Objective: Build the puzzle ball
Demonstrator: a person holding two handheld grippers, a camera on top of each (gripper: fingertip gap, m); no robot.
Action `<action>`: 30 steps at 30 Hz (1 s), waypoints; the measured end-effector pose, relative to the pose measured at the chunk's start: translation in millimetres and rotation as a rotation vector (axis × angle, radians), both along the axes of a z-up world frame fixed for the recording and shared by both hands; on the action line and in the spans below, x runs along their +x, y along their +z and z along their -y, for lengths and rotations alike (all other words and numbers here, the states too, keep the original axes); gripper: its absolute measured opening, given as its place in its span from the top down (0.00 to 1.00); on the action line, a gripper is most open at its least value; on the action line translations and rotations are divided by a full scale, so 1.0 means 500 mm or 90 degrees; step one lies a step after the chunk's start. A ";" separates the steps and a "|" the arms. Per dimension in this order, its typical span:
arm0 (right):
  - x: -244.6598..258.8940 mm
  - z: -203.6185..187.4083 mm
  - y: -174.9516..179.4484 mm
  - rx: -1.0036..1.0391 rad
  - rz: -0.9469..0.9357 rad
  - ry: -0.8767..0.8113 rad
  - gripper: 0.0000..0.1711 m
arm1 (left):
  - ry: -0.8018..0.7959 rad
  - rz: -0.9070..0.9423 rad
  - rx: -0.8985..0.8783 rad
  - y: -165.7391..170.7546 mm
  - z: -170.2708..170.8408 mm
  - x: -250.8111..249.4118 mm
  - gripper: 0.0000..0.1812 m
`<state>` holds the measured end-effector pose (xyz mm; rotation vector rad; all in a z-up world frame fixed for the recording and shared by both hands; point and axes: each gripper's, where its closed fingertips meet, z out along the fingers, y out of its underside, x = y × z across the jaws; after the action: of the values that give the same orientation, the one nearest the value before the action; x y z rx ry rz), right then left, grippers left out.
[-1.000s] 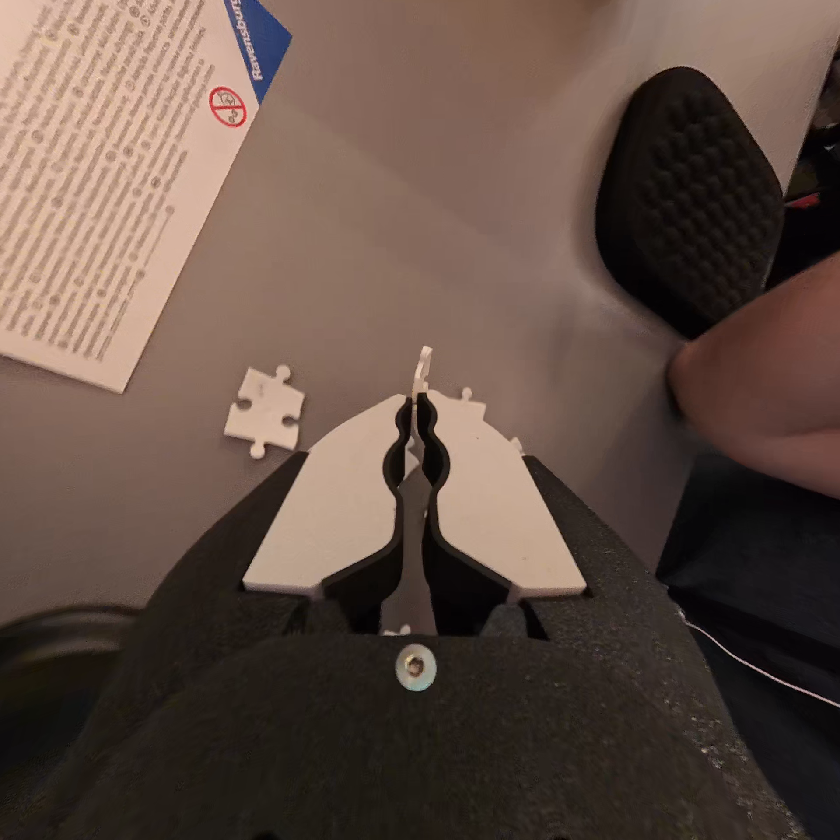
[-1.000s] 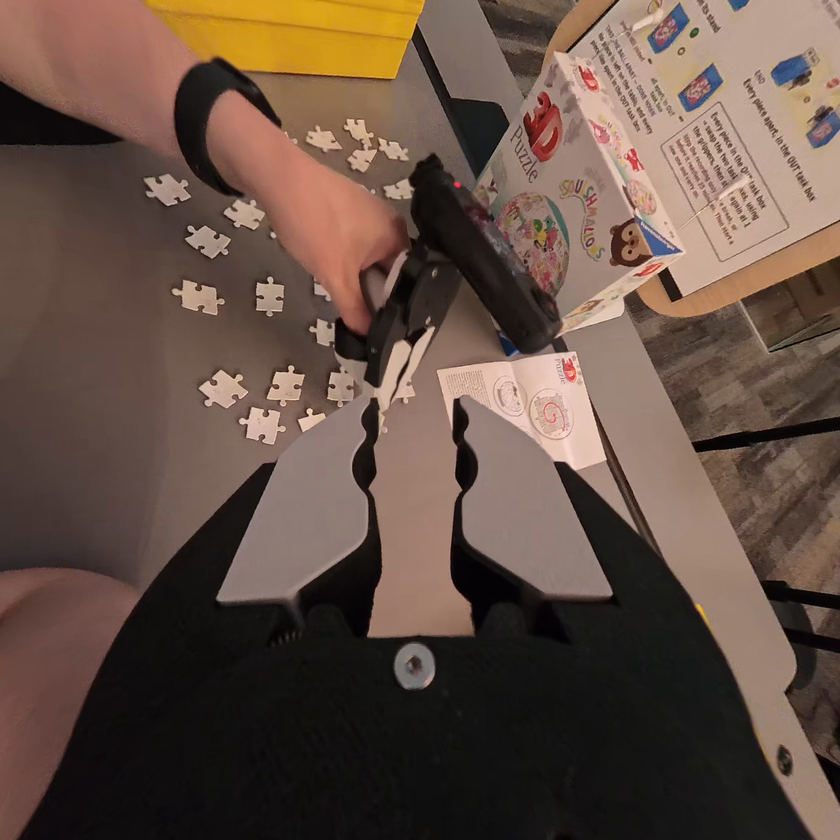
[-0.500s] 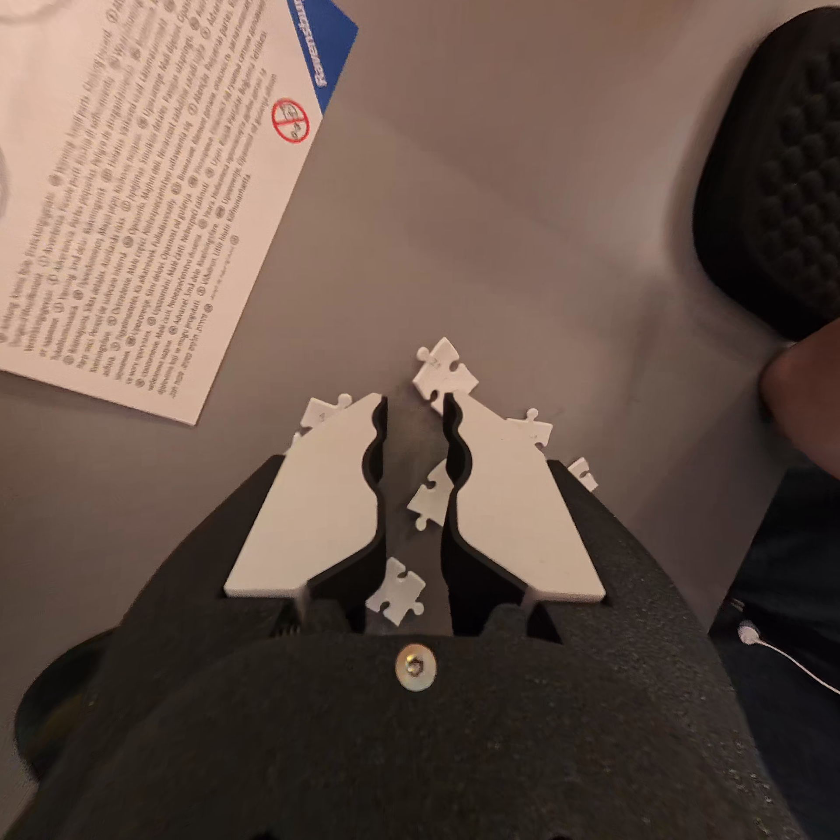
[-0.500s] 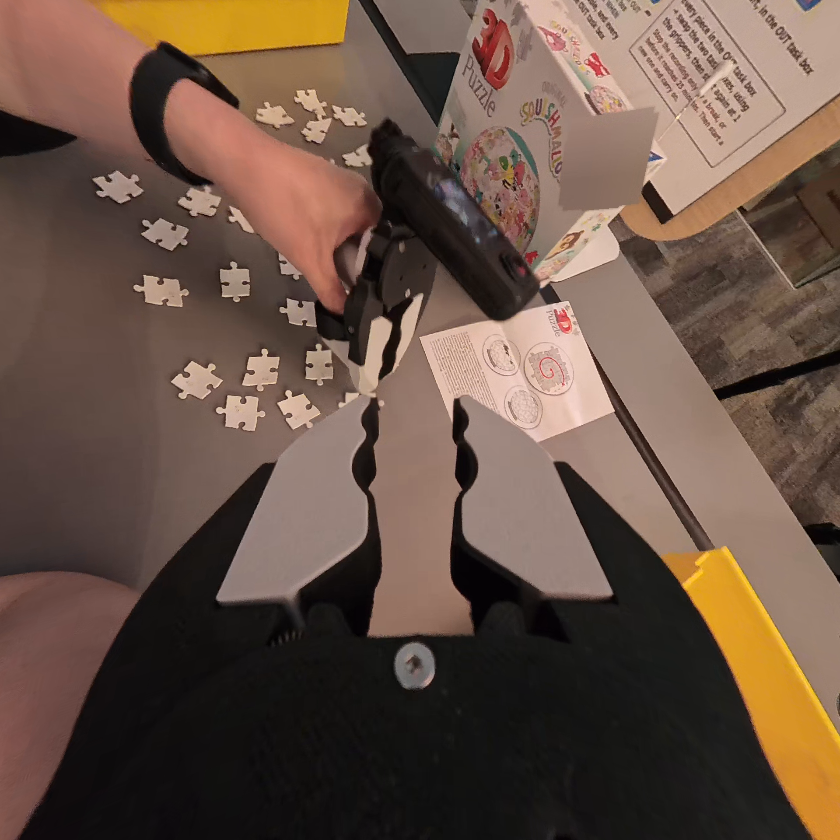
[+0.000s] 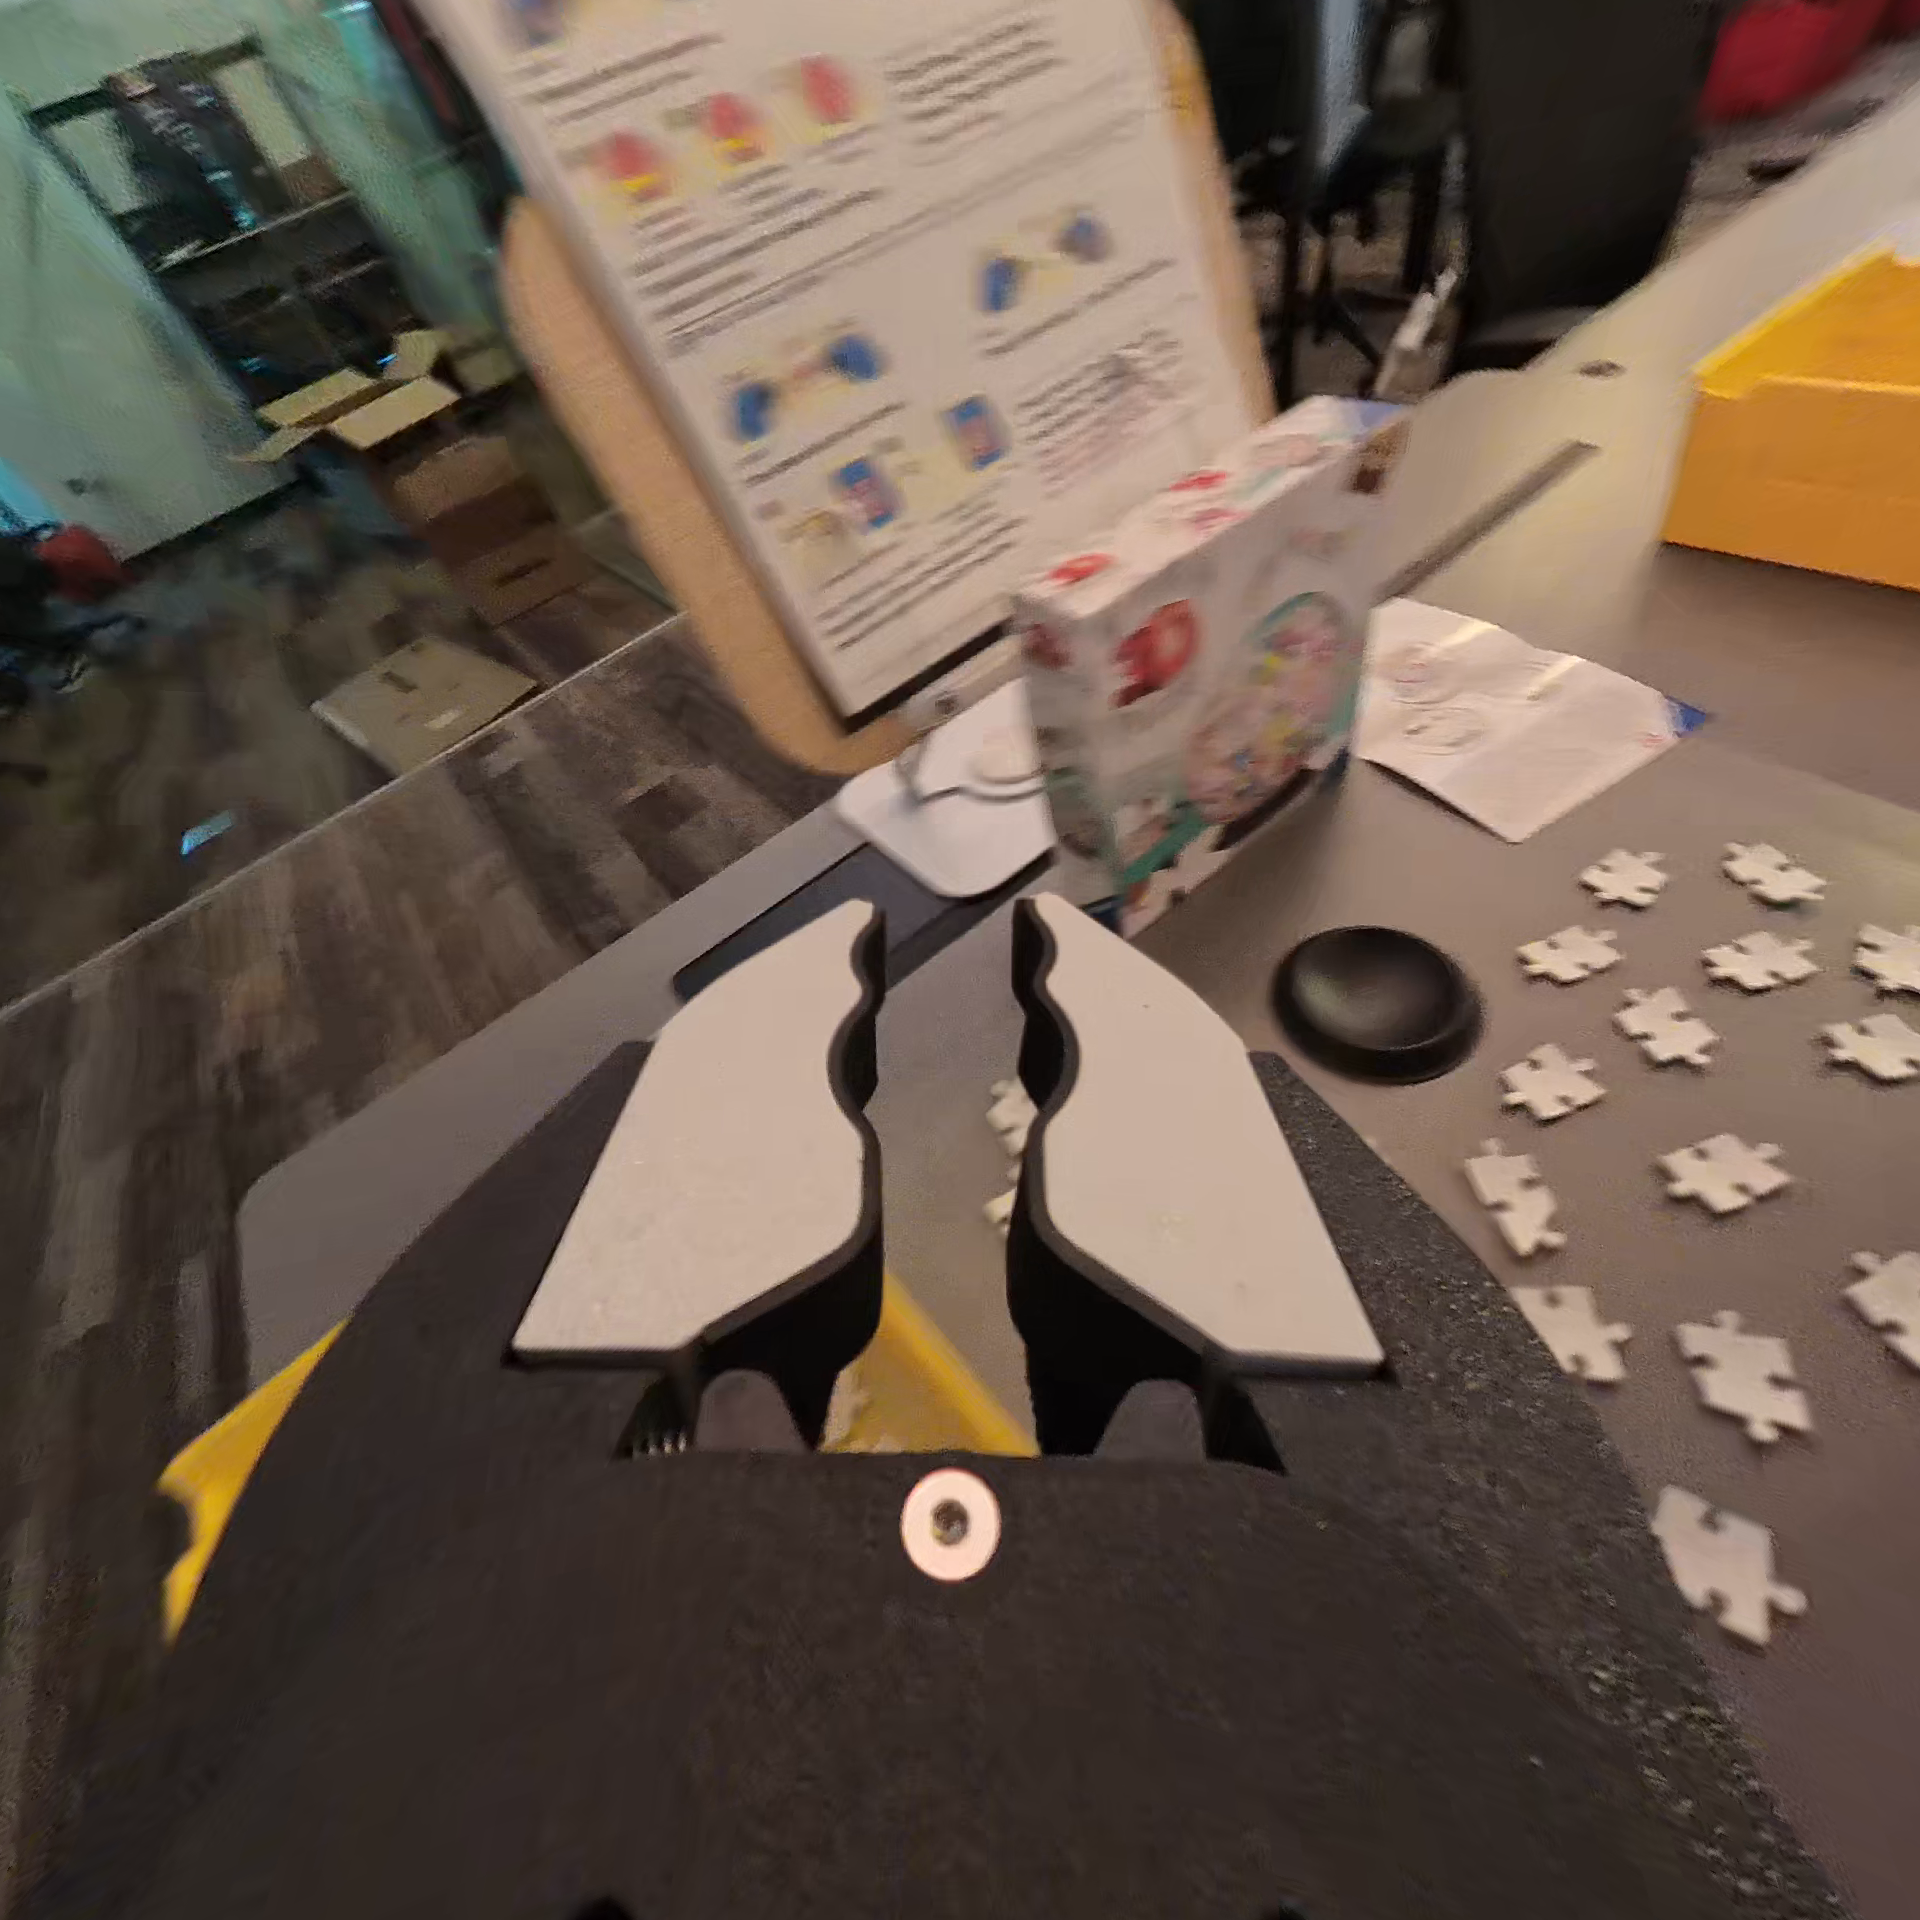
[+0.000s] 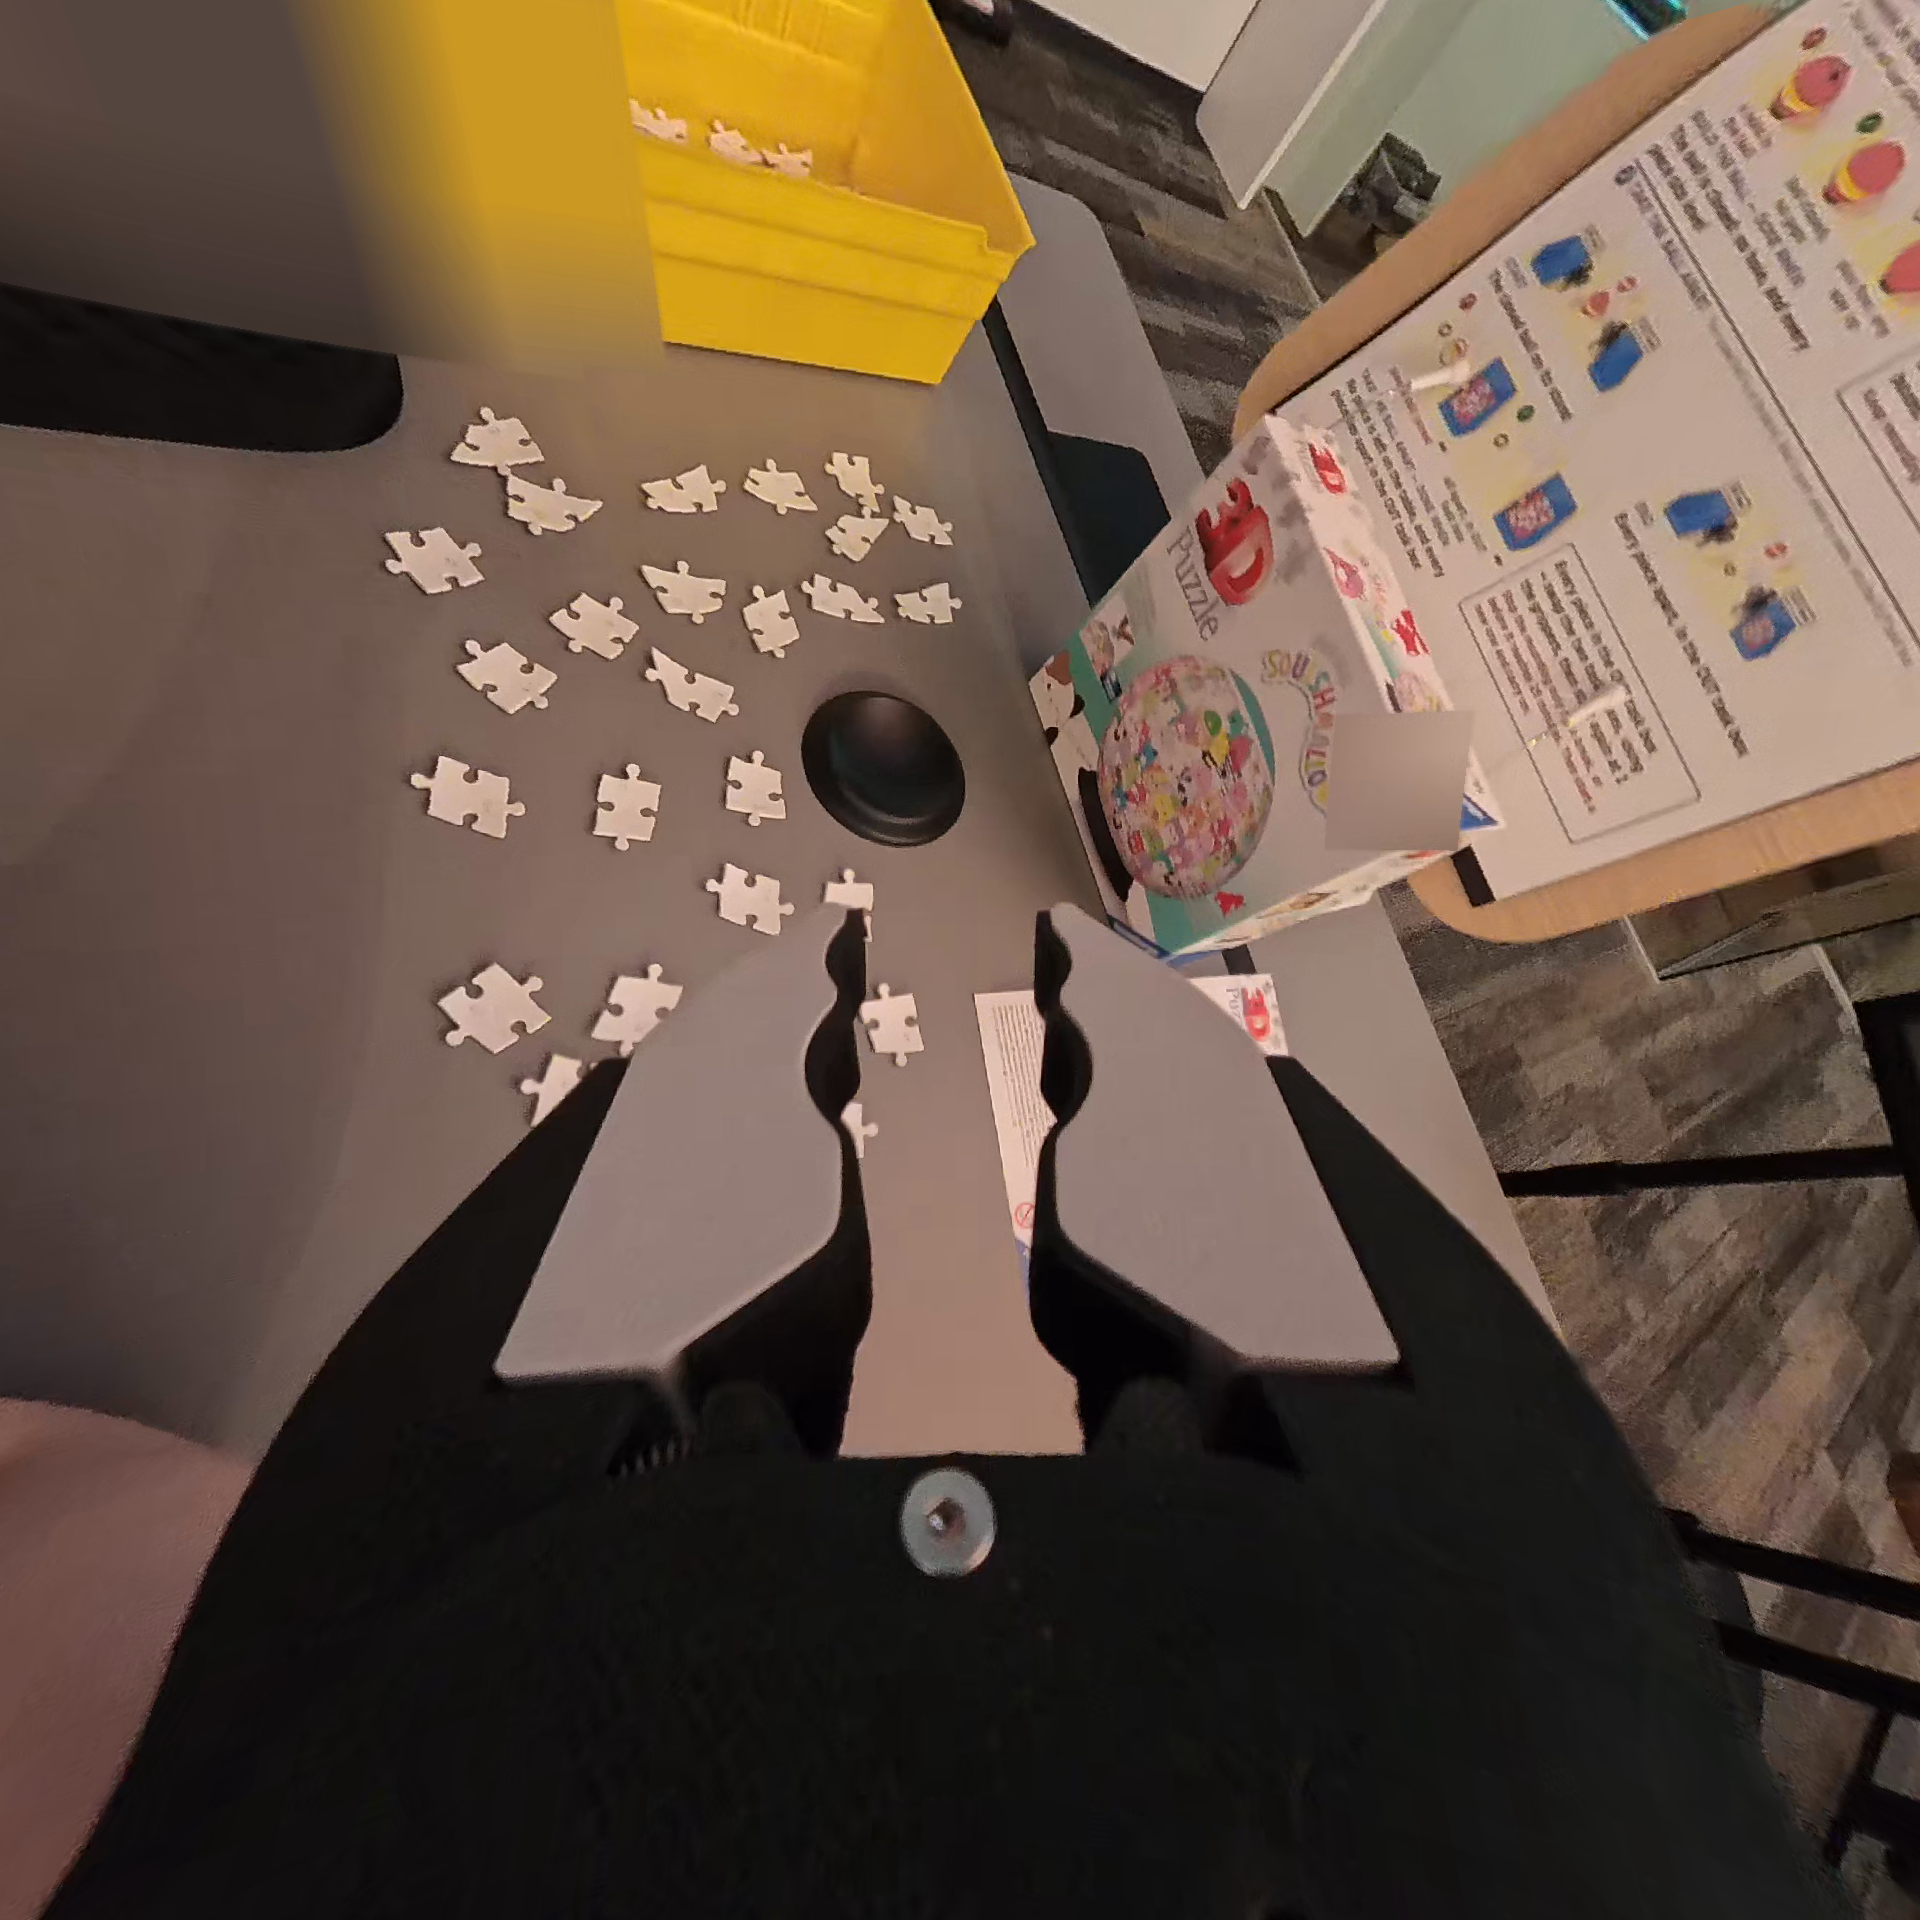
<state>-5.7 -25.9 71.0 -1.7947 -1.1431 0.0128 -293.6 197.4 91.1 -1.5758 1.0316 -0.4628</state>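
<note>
Several white, face-down puzzle pieces (image 6: pixel 625 806) lie spread on the grey table (image 6: pixel 260 727); they also show in the left wrist view (image 5: pixel 1720 1174). A black round stand (image 6: pixel 883 769) sits among them, also seen in the left wrist view (image 5: pixel 1374 1003). My right gripper (image 6: pixel 951 920) is open and empty above the near pieces, with one small piece (image 6: pixel 850 891) just past its left fingertip. My left gripper (image 5: pixel 945 914) is open and empty, raised and pointing at the table's edge. That view is blurred.
The colourful puzzle box (image 6: pixel 1247 707) stands at the table's right edge, also in the left wrist view (image 5: pixel 1195 675). A leaflet (image 6: pixel 1013 1060) lies beside it. An instruction board (image 6: pixel 1662 416) stands behind. A yellow bin (image 6: pixel 810 208) holds a few pieces; another yellow bin (image 5: pixel 935 1382) lies under my left gripper. Across from one pair of fingers to the other is roughly 35 cm.
My left gripper opened and let go of a puzzle piece onto the table, then swung up and away. It and the hand have left the right wrist view. The right gripper stayed open.
</note>
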 end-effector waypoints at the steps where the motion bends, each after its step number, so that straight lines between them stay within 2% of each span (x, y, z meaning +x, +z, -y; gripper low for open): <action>1: -0.009 -0.006 -0.003 -0.002 0.008 0.001 0.81 | 0.021 0.011 -0.018 -0.006 -0.033 -0.049 0.89; 4: -0.029 -0.025 -0.022 -0.023 0.040 -0.010 0.81 | 0.074 -0.093 -0.094 -0.089 -0.129 -0.158 0.89; 6: -0.035 -0.036 -0.039 -0.042 0.067 -0.026 0.81 | 0.060 -0.183 -0.141 -0.164 -0.164 -0.186 0.88; 11: -0.038 -0.052 -0.055 -0.056 0.094 -0.051 0.81 | -0.012 -0.373 -0.296 -0.332 -0.195 -0.192 0.82; 14: -0.028 -0.056 -0.054 -0.056 0.092 -0.068 0.81 | -0.003 -0.456 -0.355 -0.401 -0.218 -0.197 0.79; 16: -0.021 -0.059 -0.056 -0.059 0.088 -0.074 0.81 | -0.002 -0.474 -0.337 -0.426 -0.243 -0.193 0.79; 20: -0.009 -0.065 -0.067 -0.074 0.094 -0.083 0.81 | -0.049 -0.435 -0.334 -0.438 -0.255 -0.164 0.75; 26: -0.001 -0.075 -0.080 -0.092 0.103 -0.081 0.81 | -0.066 -0.480 -0.309 -0.464 -0.275 -0.176 0.72; 28: -0.001 -0.078 -0.084 -0.097 0.106 -0.080 0.81 | -0.070 -0.480 -0.305 -0.467 -0.278 -0.174 0.74; 30: -0.001 -0.079 -0.087 -0.101 0.108 -0.080 0.81 | -0.069 -0.481 -0.291 -0.468 -0.283 -0.171 0.80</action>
<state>-6.2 13.8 27.7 -2.0378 -1.1726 -0.1296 -379.4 338.9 -142.9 -2.1873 1.6676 -0.1666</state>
